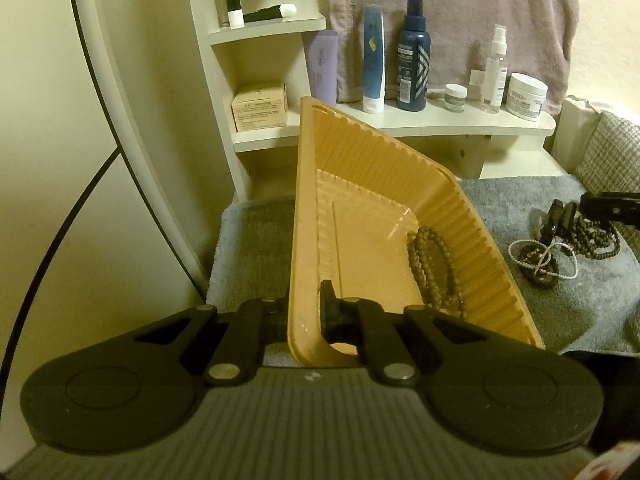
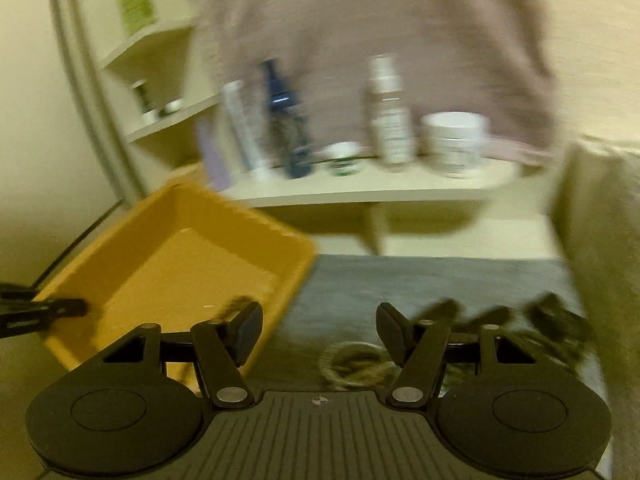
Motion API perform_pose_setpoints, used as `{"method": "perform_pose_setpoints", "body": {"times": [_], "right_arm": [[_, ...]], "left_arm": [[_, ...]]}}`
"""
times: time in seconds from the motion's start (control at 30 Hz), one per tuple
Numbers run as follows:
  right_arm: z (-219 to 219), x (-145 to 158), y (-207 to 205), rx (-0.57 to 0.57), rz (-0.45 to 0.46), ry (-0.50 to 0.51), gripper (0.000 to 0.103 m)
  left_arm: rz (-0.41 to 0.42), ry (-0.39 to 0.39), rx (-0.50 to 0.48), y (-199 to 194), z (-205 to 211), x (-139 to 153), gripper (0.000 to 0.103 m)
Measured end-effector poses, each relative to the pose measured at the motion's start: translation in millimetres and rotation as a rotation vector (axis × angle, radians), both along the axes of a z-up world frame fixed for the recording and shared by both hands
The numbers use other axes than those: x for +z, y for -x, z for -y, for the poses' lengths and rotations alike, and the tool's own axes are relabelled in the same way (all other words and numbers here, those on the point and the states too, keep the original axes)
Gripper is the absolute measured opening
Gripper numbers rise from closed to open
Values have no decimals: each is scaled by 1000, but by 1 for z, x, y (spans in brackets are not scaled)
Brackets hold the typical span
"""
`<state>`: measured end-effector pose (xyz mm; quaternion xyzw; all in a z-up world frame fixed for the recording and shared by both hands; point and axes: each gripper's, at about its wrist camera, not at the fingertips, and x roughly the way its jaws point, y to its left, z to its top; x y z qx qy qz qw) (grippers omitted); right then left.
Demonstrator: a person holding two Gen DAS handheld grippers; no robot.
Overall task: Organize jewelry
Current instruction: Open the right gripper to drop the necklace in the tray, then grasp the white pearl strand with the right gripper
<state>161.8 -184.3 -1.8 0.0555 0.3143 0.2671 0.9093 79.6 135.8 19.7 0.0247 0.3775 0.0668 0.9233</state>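
Observation:
My left gripper point(image 1: 306, 312) is shut on the near wall of an orange ribbed tray point(image 1: 384, 184), one finger inside and one outside, and holds it tilted. A brown bead bracelet point(image 1: 436, 272) lies in the tray's lower right corner. The tray also shows in the right wrist view point(image 2: 132, 240). My right gripper point(image 2: 320, 332) is open and empty above the grey towel point(image 2: 400, 280). In the left wrist view its fingers point(image 1: 560, 216) hang over a pile of dark bead strands point(image 1: 592, 240) and a white cord bracelet point(image 1: 540, 260). The right wrist view is blurred by motion; a coiled bracelet point(image 2: 356, 364) lies just below the gripper.
A white shelf point(image 1: 440, 124) at the back holds bottles, tubes and jars, with a pink towel point(image 1: 460, 20) hung behind. A cardboard box point(image 1: 260, 106) sits on a lower shelf. A black cable point(image 1: 72, 216) runs down the left wall. A checked cloth point(image 1: 616, 152) lies at right.

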Motion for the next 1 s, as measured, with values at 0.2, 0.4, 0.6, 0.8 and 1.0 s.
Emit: {"method": "perform_pose_setpoints", "body": {"times": [0.2, 0.4, 0.6, 0.8, 1.0], "right_arm": [[33, -13, 12, -111, 19, 82, 63], [57, -33, 14, -186, -12, 130, 63], [60, -47, 11, -165, -23, 153, 63], [41, -60, 3, -80, -48, 151, 48], [30, -78, -11, -68, -97, 149, 28]], "left_arm": [[-5, -12, -4, -1, 3, 0, 7], [-12, -17, -8, 0, 4, -2, 7], [-12, -26, -16, -1, 5, 1, 8], [-11, -25, -11, -1, 6, 1, 8], [-17, -26, -11, -1, 6, 1, 8]]}}
